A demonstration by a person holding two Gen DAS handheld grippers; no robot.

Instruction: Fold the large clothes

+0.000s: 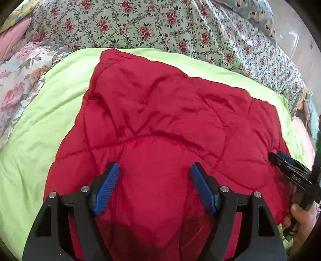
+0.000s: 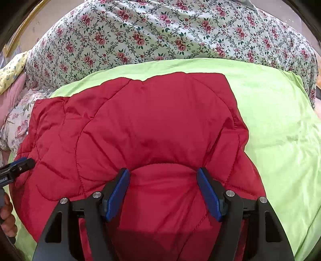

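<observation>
A red quilted jacket [image 1: 160, 112] lies spread on a lime green sheet [image 1: 30, 144] on a bed; it also shows in the right wrist view [image 2: 152, 124]. My left gripper [image 1: 154, 170] is open, its blue pads either side of a puffed fold at the jacket's near edge. My right gripper [image 2: 163, 174] is open in the same way over the jacket's near edge. Each gripper shows in the other's view: the right one [image 1: 280, 158] at the jacket's right side, the left one [image 2: 22, 163] at its left side.
A floral bedspread [image 1: 160, 26] covers the bed beyond the green sheet [image 2: 280, 130]. Floral and pink pillows [image 1: 18, 80] lie at the left. A patterned pillow [image 1: 258, 14] lies at the far right corner.
</observation>
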